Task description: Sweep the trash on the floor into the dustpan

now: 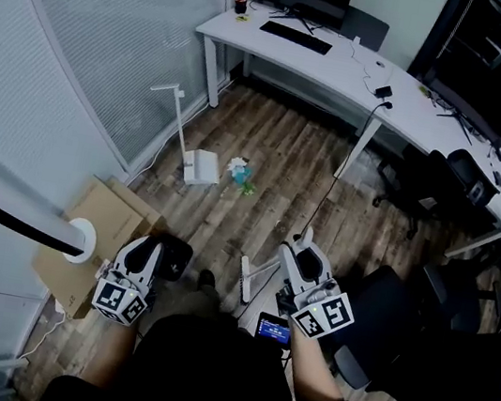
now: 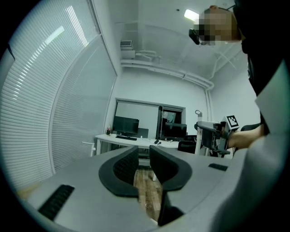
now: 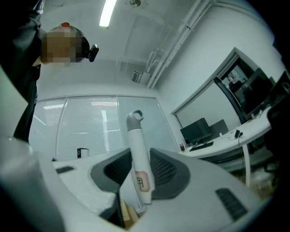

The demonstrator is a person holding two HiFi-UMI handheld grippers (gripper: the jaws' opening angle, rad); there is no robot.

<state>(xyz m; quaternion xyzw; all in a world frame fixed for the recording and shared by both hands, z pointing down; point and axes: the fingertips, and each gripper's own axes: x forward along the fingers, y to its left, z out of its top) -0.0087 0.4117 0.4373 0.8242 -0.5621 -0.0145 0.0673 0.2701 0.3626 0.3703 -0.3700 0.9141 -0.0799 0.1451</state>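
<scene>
Gripping the broom handle (image 3: 137, 149), the right gripper (image 1: 306, 256) is clamped on it, with the brush (image 1: 244, 279) at its left. The left gripper (image 2: 143, 165) stands partly open and empty. Well ahead on the floor, the trash (image 1: 241, 174) lies just right of the dustpan (image 1: 201, 167), so the sweep should probably run leftward.

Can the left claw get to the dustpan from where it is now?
Probably not yet. The left claw is open and empty, but the dustpan stands well ahead by the blinds. Only bare wood floor lies between, so stepping closer should do.
</scene>
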